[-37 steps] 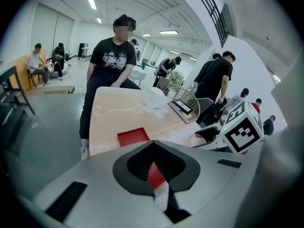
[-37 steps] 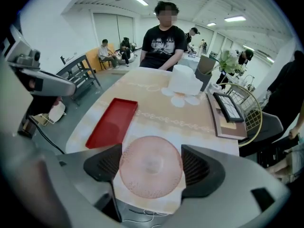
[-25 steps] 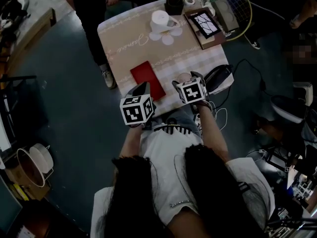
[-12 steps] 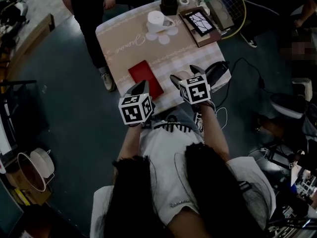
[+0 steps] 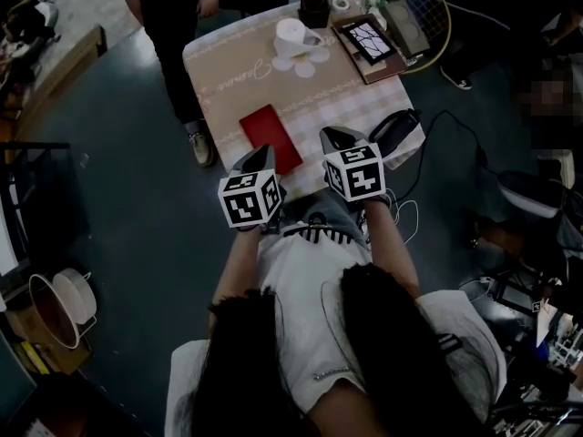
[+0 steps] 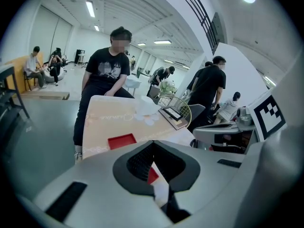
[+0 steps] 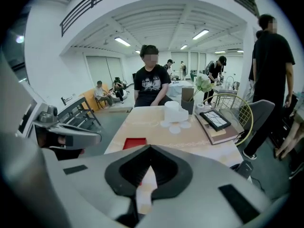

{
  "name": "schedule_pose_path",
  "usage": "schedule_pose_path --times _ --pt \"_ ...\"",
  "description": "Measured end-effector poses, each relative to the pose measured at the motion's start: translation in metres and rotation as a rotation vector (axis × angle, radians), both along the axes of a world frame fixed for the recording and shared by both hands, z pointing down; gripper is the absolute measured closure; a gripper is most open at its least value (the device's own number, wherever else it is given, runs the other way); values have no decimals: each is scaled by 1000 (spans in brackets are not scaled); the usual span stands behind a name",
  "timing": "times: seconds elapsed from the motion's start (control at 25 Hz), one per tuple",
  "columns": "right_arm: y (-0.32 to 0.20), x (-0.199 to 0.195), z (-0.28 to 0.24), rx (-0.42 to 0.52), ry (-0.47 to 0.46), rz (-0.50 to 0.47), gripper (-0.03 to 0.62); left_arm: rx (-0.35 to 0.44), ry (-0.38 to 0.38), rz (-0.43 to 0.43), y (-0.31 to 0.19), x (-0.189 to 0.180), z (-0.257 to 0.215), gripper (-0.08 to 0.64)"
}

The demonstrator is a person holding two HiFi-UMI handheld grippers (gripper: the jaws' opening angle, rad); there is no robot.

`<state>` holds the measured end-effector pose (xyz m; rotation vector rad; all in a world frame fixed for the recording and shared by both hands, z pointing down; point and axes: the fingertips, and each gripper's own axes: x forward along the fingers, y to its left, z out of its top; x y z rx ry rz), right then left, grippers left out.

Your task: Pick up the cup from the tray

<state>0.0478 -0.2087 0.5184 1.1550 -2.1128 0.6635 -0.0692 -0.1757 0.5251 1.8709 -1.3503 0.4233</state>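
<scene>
A white cup (image 5: 292, 35) stands at the table's far end among white coasters, also in the left gripper view (image 6: 145, 106) and the right gripper view (image 7: 175, 111). A flat red tray (image 5: 271, 137) lies nearer me with nothing on it; the cup is well beyond it. My left gripper (image 5: 260, 156) hovers over the table's near edge by the tray's near corner, jaws shut and empty (image 6: 153, 144). My right gripper (image 5: 331, 137) hangs just right of the tray, its tips together with nothing between them (image 7: 150, 147).
The table (image 5: 237, 80) has a beige patterned cloth. A person in black (image 5: 178, 25) stands at its far left side. A framed picture on a book (image 5: 369, 42), a dark box (image 5: 317, 3) and a racket (image 5: 428, 7) sit at the far right. Cables (image 5: 437, 126) lie on the floor.
The right gripper's jaws, spread apart earlier, have come together. Both grippers stay near the table's front edge with little shift.
</scene>
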Motion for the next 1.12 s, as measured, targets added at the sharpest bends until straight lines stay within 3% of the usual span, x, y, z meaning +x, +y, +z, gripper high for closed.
schedule_pose_path --times 0.2,0.44,1.12 --pt "22 -26 -5 27 -110 -45 583 15 9 3 14 2 -4 557" --pt "46 -42 4 14 -73 -89 584 27 3 9 26 3 -7 557" --pt "65 -38 15 14 -19 -94 585 43 -35 18 49 2 -10 556"
